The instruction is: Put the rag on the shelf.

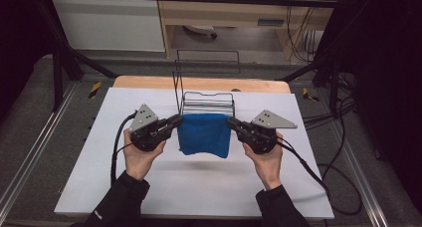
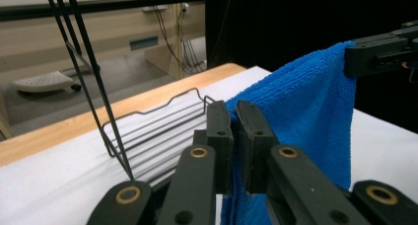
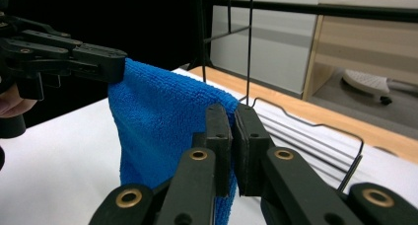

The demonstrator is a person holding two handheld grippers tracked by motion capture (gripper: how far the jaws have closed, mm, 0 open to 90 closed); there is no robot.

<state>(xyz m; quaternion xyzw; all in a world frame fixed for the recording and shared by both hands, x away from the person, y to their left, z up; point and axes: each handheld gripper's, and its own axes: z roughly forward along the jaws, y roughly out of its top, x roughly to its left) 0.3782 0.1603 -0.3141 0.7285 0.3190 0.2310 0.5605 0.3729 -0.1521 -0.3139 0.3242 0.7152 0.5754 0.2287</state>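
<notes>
Towel (image 1: 204,134) btm edge cut off, left gripper view.

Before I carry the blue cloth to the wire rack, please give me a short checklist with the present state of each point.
1. Left gripper shut on the blue cloth, at its upper corner: ok.
2. Right gripper shut on the other upper corner: ok.
3. Cloth hangs off the white table: ok.
4. Cloth's top edge level between the grippers: ok.
5. Wire rack stands just behind the cloth: ok.
6. Nothing lying in the rack: cannot tell.
</notes>
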